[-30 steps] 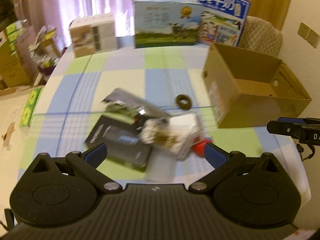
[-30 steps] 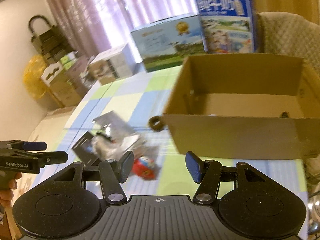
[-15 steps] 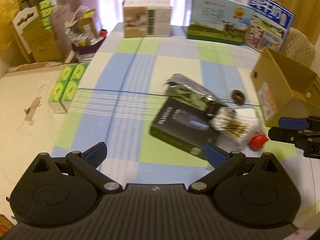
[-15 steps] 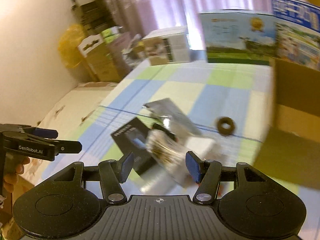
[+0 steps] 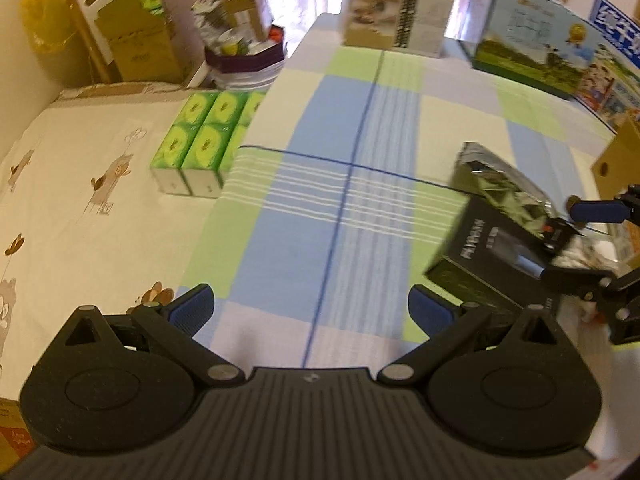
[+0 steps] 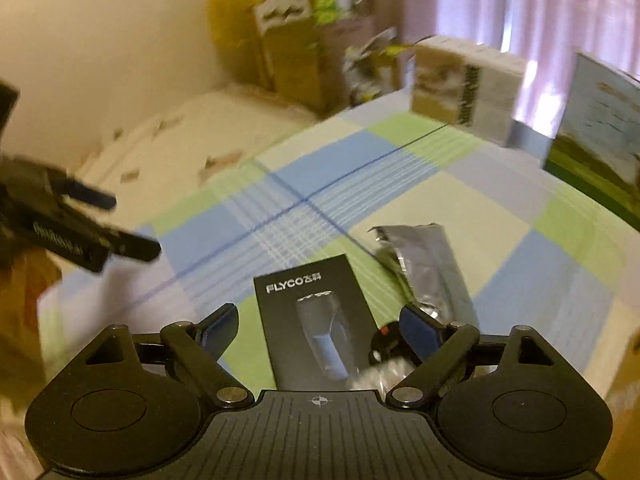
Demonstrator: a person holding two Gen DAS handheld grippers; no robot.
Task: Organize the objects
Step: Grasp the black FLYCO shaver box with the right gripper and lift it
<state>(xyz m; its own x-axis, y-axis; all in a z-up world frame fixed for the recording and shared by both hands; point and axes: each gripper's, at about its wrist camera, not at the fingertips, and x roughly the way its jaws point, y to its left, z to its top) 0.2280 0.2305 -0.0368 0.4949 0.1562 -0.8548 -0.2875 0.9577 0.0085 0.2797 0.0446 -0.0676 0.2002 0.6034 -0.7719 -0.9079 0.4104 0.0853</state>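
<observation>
— Box (image 6: pixel 316 328) first? Where does it lie?

— Black shaver carton, flat on the checked desk (image 6: pixel 500 216), low centre of my right wrist view, right between my right tongs (image 6: pixel 320 330), which stand spread with nothing in them. In the left view it sits at the right edge. My left tongs (image 5: pixel 310 310) are also spread and empty, over bare cloth at lower centre.

— How will it handle?

— Stiff card, probably light, with a smooth, somewhat slippery print. I'd take it across its narrow width, by the long edges. The silver foil pouch (image 6: pixel 424 264) touching its upper right corner is soft and crinkly; any edge would do, gently.

— Anything you can't make out?

— The clutter at the carton's lower right: something white and a dark round piece with a red dot, half behind my finger and blurred. The brown cardboard box (image 5: pixel 618 160) is cut off at the right edge of the left view
</observation>
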